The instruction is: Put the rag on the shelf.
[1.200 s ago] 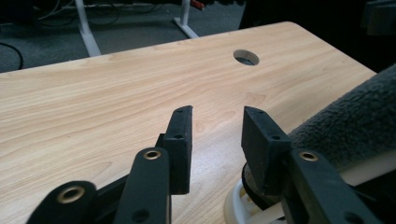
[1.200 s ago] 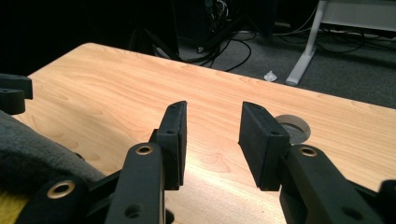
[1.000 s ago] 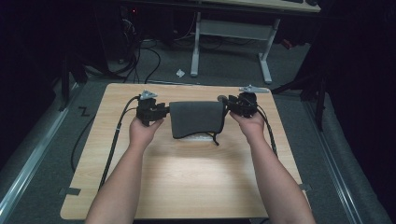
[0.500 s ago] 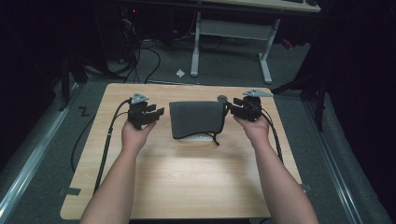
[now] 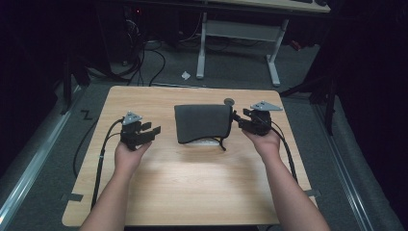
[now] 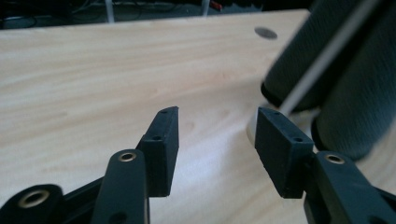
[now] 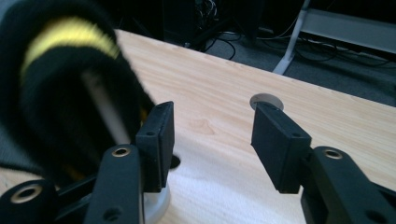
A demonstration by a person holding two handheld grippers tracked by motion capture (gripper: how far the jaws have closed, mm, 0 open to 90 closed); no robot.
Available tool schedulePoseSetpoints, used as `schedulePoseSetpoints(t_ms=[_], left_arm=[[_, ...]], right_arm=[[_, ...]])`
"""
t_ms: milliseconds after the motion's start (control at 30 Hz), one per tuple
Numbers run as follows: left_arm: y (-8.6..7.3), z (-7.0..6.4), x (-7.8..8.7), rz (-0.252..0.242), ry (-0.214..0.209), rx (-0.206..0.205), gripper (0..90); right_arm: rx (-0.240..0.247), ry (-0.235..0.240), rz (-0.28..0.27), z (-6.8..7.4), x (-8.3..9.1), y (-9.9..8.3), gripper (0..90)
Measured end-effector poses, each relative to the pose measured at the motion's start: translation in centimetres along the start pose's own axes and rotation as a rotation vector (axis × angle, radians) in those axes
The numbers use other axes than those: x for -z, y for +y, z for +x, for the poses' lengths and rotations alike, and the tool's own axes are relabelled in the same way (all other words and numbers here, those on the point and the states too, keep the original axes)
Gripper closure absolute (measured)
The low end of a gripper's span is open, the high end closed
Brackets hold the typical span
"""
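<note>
The dark grey folded cloth [image 5: 202,123] lies mid-bench on the wooden bench [image 5: 192,183], with no readable writing on it. The left gripper [image 5: 153,132], well left of it, gapes empty. The right gripper [image 5: 235,119], just beside its right edge, also stands open, holding nothing.

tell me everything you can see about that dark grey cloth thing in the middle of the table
The dark grey, felt-like fabric piece lies flat on the light wooden table, roughly rectangular, its near edge curving. A thin dark cord hangs off its near right corner, and something pale shows under the near edge. The right gripper view shows a yellow band and a white rod at its end. The open right gripper sits at its right edge; contact is unclear. The open left gripper is well clear.
</note>
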State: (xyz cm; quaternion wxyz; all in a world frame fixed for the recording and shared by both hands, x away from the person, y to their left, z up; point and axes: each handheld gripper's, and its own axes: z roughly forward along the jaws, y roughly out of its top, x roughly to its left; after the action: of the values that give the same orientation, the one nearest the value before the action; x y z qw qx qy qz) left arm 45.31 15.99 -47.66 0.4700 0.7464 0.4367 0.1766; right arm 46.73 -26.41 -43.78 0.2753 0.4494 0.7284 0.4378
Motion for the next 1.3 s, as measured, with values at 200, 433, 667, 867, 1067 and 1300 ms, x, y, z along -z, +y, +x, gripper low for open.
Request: schedulePoseSetpoints(t_ms=[200, 433, 667, 867, 1067, 1300], left_arm=[[-2.1, -0.9, 1.8, -0.014, -0.013, -0.013, 47.1], [-4.3, -2.1, 3.9, -0.022, -0.037, -0.017, 46.3], [-7.2, -4.3, 5.5, 0.018, -0.09, -0.032, 45.5], [-9.6, -7.1, 6.7, 0.063, -0.11, -0.089, 42.9], [-11.5, -9.5, 7.5, 0.089, -0.154, -0.116, 41.4], [-11.5, -9.4, 6.7, 0.103, -0.171, -0.103, 40.9]], right_arm=[[0.061, -0.024, -0.015, 1.1, 1.5, -1.6, 48.5], [0.096, -0.015, 0.012, 2.7, 3.3, -3.4, 45.1], [0.13, 0.005, 0.018, 5.2, 5.2, -5.9, 44.7], [0.126, 0.04, 0.035, 7.2, 6.7, -8.3, 43.4], [0.083, 0.06, 0.055, 9.3, 8.4, -12.3, 43.1], [0.145, 0.061, 0.125, 10.0, 8.1, -13.3, 42.4]])
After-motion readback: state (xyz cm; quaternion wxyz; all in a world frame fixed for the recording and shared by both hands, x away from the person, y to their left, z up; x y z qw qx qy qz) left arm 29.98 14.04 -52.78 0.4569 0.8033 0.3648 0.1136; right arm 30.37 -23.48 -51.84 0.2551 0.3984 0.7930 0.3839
